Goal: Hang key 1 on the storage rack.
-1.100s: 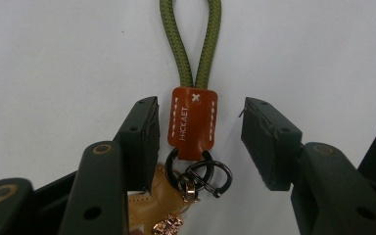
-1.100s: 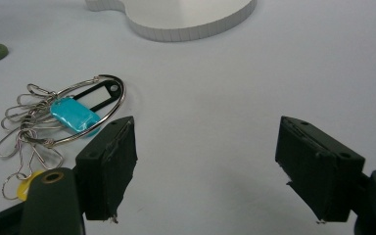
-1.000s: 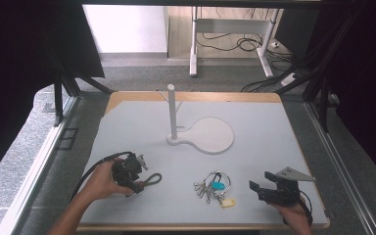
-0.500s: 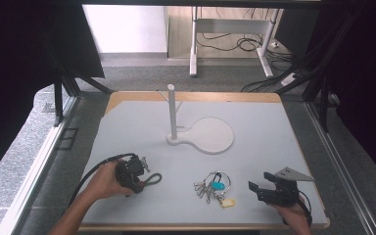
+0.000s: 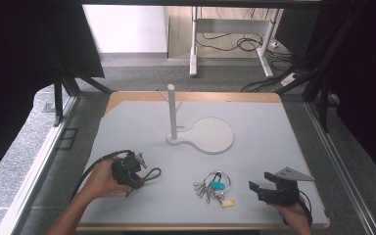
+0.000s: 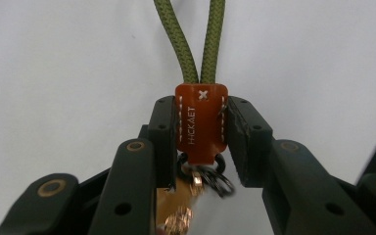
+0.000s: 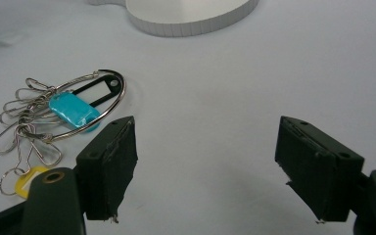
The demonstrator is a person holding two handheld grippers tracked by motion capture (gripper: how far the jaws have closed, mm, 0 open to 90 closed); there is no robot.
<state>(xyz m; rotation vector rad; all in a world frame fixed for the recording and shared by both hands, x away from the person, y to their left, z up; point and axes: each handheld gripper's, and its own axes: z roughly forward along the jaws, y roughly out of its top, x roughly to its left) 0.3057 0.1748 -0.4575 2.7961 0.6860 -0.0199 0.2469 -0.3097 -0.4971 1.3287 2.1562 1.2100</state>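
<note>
My left gripper is shut on the orange leather tag of a keychain, and its jaws have just been closing on that tag. The keychain's green cord loop runs away from the jaws over the table, and a ring with a brass key hangs below the tag. From above, the left gripper lies at the table's front left with the cord loop beside it. My right gripper stands open and holds nothing, to the right of a wire key ring with a blue tag.
A white post rises from a flat white base at mid-table. The key ring with its yellow tag lies front centre, left of the right gripper. The table's wooden edge runs close under both hands.
The left hand has shifted only slightly by the cord loop. The right hand and the key ring stay where they were.
</note>
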